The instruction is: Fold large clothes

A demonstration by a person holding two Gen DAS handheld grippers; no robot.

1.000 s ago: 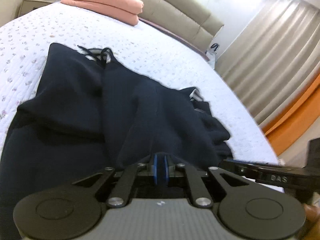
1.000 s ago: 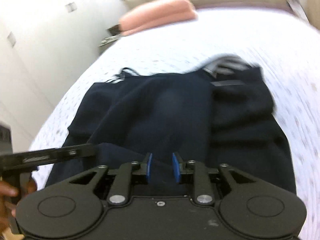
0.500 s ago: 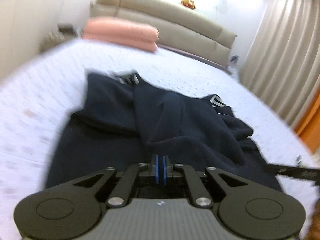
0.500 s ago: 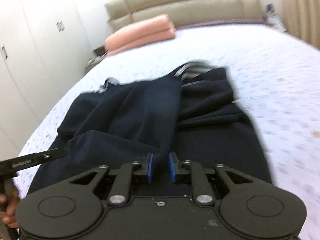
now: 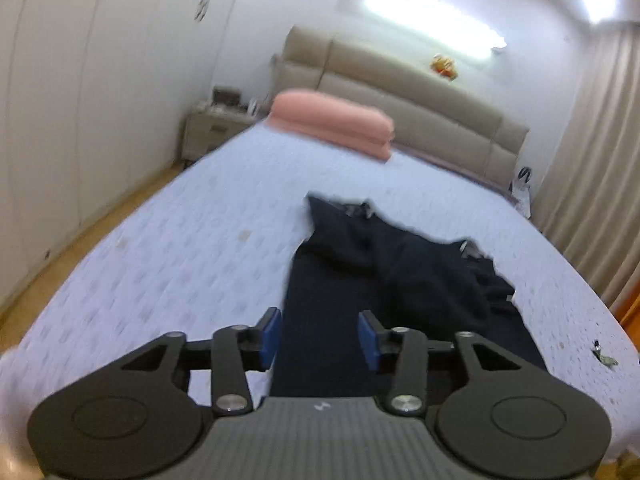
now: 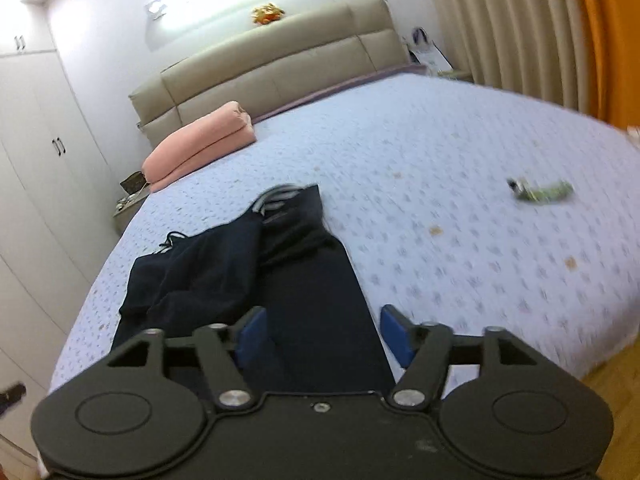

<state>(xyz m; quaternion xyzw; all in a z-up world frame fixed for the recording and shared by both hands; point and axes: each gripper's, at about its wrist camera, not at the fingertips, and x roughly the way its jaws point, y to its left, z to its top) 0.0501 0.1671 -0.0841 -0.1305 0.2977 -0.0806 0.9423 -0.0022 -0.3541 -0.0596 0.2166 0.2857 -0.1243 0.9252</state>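
One dark garment (image 5: 400, 280), two gaping grippers (image 5: 319, 338) (image 6: 323, 334).

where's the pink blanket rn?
The pink blanket lies folded at the head of the bed, against the headboard, on its left side in both views, beyond the dark garment.

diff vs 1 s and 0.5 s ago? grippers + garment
Both grippers let go. The left gripper, shut on the dark garment in both earlier frames, is now open and pulled back above the bed. The right gripper, narrowly closed over a fold before, is open too and has backed off. The garment lies released, partly folded. Unchanged: the pink folded blanket by the headboard.
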